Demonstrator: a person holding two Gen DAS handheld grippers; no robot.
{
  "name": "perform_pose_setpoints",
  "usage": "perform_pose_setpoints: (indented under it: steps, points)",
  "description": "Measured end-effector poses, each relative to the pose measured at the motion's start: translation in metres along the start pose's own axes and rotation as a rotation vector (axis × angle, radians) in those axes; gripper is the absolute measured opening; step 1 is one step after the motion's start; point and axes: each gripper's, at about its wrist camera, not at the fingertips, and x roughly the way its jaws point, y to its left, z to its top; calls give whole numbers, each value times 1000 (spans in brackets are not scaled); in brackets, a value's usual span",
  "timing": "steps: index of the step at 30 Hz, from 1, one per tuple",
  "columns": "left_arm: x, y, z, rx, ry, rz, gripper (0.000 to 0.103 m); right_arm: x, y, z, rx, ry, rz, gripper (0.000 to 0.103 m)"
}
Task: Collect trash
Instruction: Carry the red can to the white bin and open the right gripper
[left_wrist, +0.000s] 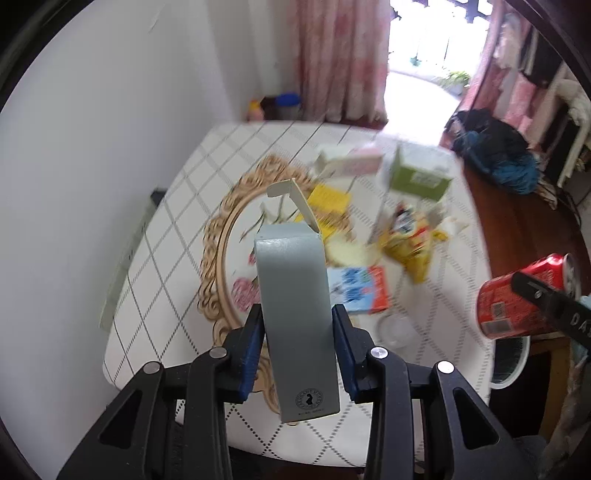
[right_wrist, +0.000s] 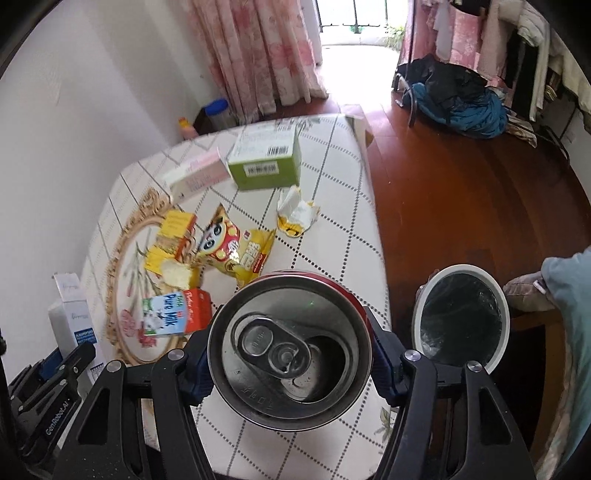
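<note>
Clearly "Pure Milk" carton (right_wrist: 170, 319), tabletop (right_wrist: 332, 236).

On my left gripper (left_wrist: 297, 354) I noted black linkage arms in angular V-shapes with triangular cut-outs, each pivot capped by a round silver pin. The fingers (left_wrist: 251, 350) were faced with blue pads on black backing. My right gripper (right_wrist: 291, 369) was built the same way: black struts, silver pins, and dark blue ribbed pads (right_wrist: 384, 373). Seen from the right wrist camera, the left unit's black body carried white lettering reading "GenRobot.AI". In the left wrist view the right unit's black finger showed a small screw and partial white letters.
</note>
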Motion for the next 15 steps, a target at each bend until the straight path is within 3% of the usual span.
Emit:
perform_pose_setpoints:
  steps: [9,15]
  points:
    - [-39,-88,21,126,-45,-191,33,-65,-79,-8,127,-99,11,69]
    - [-12,-189,21,239,68,-388,33,-87,-172,-15,240,-123,-55,69]
